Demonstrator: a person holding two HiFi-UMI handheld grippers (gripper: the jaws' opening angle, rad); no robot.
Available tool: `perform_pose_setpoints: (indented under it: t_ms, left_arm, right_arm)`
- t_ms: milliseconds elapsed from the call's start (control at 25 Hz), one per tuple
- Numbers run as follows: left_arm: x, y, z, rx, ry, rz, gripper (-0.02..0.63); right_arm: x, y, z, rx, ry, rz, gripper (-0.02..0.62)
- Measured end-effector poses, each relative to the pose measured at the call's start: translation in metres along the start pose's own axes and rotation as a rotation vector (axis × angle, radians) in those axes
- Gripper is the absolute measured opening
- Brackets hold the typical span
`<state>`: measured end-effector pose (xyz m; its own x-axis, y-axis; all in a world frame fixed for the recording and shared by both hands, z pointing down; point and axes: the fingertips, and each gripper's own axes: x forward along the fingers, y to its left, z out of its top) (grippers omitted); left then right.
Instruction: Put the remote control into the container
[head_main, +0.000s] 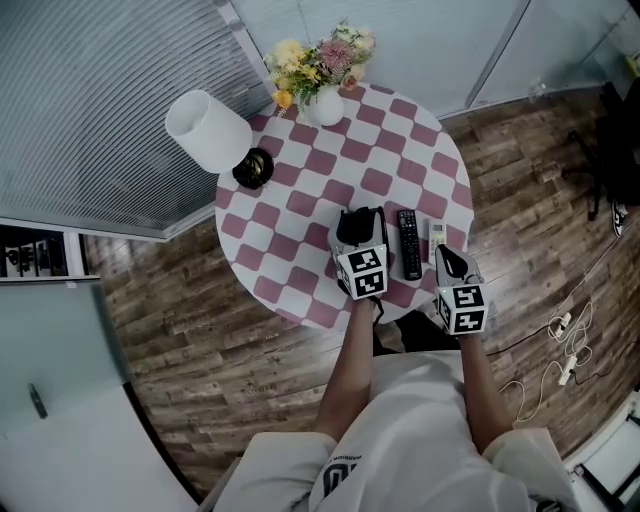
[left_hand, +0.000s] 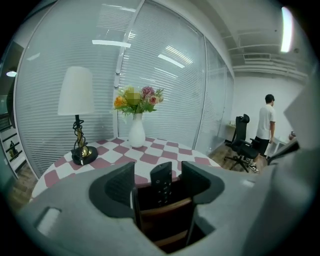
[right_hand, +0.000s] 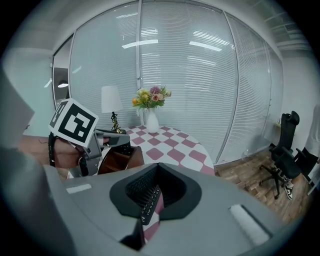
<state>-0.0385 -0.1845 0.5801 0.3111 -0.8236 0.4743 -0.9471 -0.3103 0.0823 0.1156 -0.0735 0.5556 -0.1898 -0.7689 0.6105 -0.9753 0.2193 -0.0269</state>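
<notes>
A black remote (left_hand: 161, 186) stands on end inside a brown wooden container (left_hand: 165, 214) near the front edge of the checked round table (head_main: 300, 190). My left gripper (left_hand: 159, 173) is over the container with its jaws wide apart on either side of this remote, and the pads are clear of it. In the head view the left gripper (head_main: 360, 225) hides most of the container. A second black remote (head_main: 409, 245) lies flat just to its right, and a white remote (head_main: 436, 236) beside that. My right gripper (head_main: 450, 257) hovers by the table edge, shut and holding nothing; the flat black remote (right_hand: 148, 204) shows beneath its jaws.
A white-shaded lamp (head_main: 210, 130) and a white vase of flowers (head_main: 322, 80) stand at the table's far side. Window blinds run behind the table. An office chair (left_hand: 242, 142) and a person (left_hand: 265, 125) are off to the right. Cables (head_main: 565, 340) lie on the wooden floor.
</notes>
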Motion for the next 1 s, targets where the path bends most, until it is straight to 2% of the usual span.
perform_pose_setpoints:
  t_ms: [280,520,640,840,1000]
  left_arm:
    - [-0.038,0.022,0.017,0.001,-0.055,0.019,0.290]
    - [-0.073,0.039,0.022,0.012,-0.092,0.053,0.123]
    - [-0.090,0.040,0.022,0.031,-0.099,0.062,0.105]
    - [-0.116,0.036,0.013,0.043,-0.106,0.054,0.006]
    - [-0.130,0.030,0.003,0.043,-0.100,0.040,0.006]
  right_arm:
    - [-0.002,0.009,0.010,0.036,-0.050,-0.014,0.002]
    - [-0.011,0.020,0.014,0.066,-0.088,-0.025,0.002]
    - [-0.016,0.025,0.013,0.070,-0.095,-0.035,0.002]
    - [-0.027,0.036,0.005,0.086,-0.106,-0.048,0.002]
    - [-0.030,0.032,-0.003,0.131,-0.105,-0.084,0.002]
